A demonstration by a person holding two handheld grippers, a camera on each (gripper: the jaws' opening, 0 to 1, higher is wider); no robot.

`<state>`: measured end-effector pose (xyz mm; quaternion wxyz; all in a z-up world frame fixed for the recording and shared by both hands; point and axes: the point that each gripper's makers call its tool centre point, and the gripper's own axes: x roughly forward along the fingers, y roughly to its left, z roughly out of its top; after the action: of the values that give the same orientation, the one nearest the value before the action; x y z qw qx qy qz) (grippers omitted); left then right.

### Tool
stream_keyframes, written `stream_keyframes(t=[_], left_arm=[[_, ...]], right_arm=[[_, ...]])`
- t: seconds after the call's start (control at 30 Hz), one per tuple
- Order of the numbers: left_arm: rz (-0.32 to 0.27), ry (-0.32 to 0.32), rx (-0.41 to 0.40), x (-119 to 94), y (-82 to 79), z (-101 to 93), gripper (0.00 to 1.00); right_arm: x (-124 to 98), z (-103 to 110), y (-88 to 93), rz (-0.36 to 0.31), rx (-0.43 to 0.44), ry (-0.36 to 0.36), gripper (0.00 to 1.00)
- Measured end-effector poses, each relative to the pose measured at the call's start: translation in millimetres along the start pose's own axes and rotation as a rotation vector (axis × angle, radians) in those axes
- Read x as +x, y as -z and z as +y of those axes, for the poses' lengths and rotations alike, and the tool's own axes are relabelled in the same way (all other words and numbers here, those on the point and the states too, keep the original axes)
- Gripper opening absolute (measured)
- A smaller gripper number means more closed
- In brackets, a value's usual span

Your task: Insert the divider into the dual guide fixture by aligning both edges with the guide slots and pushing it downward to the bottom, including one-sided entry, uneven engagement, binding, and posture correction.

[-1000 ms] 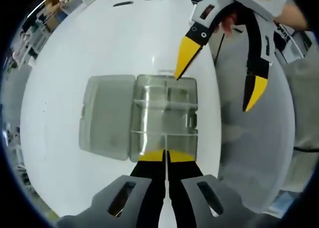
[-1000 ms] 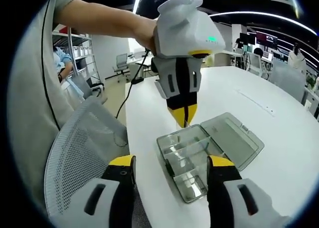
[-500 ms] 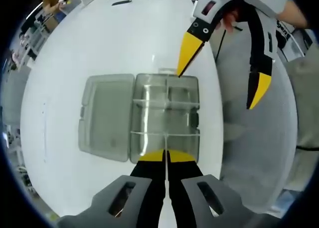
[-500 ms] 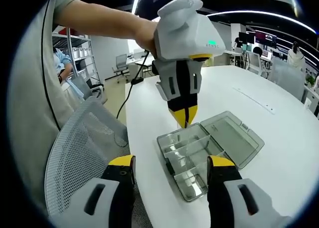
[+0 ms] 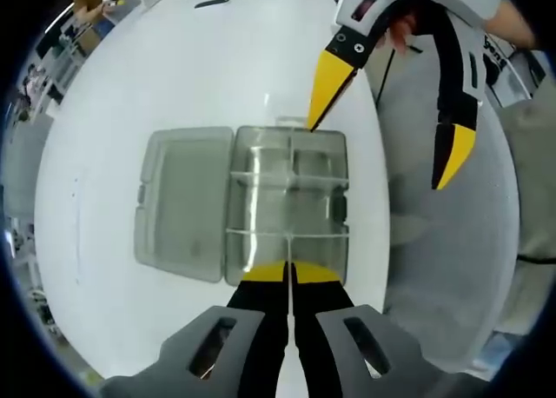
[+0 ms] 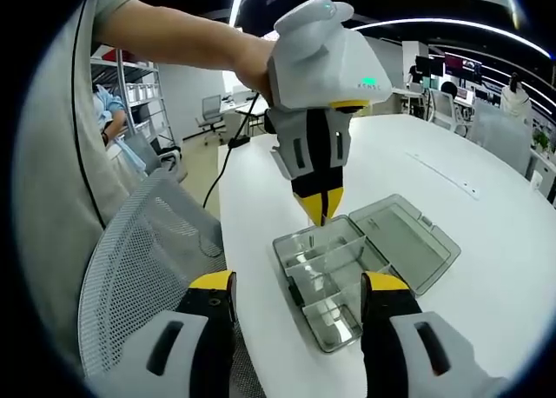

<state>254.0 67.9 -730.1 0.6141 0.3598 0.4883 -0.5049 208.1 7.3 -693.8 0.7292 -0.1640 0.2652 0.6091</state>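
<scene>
Two grippers worked the clear box (image 5: 287,202): left gripper (image 5: 289,272) was clenched over a divider's (image 5: 287,235) edge, right gripper (image 6: 298,304) hung released; seating seemingly underway, next needing level downward pressure

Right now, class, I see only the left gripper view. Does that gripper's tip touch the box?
Observer: In the right gripper view the left gripper is shut, its tip just above the box's far rim; contact unclear.
Operator: Does it hold a divider?
Observer: I cannot tell; clear dividers stand inside the box.
Operator: What lies below my right gripper?
Observer: The right gripper is open; a mesh chair stands beside the table.
</scene>
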Motion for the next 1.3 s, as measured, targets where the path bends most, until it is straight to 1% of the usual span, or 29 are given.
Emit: stream_keyframes(t=[0.2, 0.73, 1.3], left_arm=[[0.009, 0.009, -0.005, 1, -1.4, 0.4, 0.00], [0.028, 0.033, -0.020, 6, 1.2, -0.1, 0.00], [0.032, 0.033, 0.006, 14, 4.6, -0.4, 0.00]], right_arm=[[-1, 0, -0.2, -0.001, -0.001, 0.000, 0.55], [-2, 0, -0.1, -0.001, 0.004, 0.001, 0.54], [0, 0, 3.0, 0.002, 0.012, 0.000, 0.54]])
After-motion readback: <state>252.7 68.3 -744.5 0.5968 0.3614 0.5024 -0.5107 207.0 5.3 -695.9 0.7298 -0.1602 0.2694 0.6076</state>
